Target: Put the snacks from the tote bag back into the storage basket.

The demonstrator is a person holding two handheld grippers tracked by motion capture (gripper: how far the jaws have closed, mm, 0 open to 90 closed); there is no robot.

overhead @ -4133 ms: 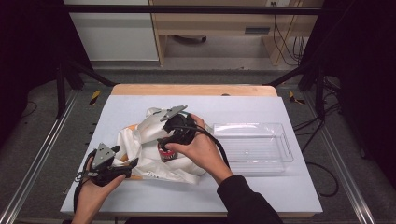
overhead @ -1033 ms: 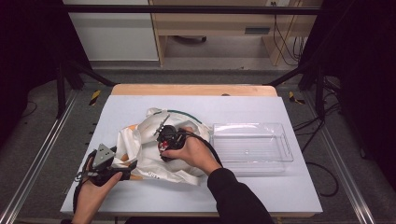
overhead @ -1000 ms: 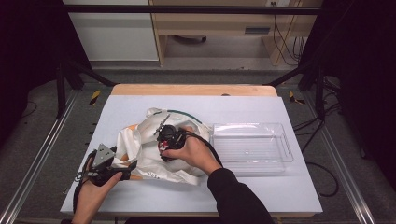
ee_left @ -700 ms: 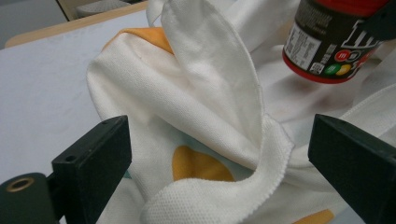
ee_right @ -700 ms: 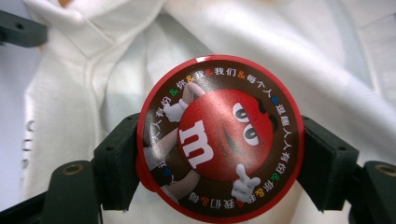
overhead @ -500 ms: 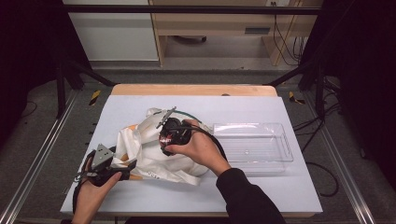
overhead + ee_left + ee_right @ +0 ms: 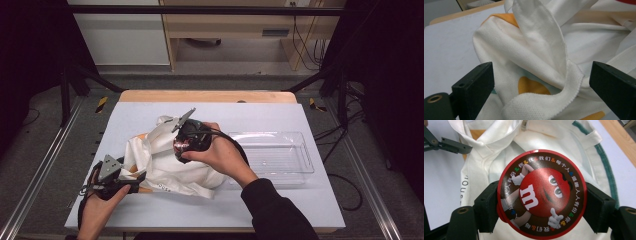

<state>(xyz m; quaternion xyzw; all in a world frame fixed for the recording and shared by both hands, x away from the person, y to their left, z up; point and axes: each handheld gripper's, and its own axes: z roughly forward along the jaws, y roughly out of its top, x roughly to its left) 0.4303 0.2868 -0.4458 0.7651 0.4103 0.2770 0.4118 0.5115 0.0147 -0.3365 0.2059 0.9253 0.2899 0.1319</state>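
Above the white bag (image 7: 170,165) on the worktop (image 7: 260,112), the right claw (image 7: 541,202) grips a round tin (image 7: 541,193); the left claw (image 7: 541,87), open, straddles a bag fold. Judged: tin lifted out, tray (image 7: 280,155) placement remains.
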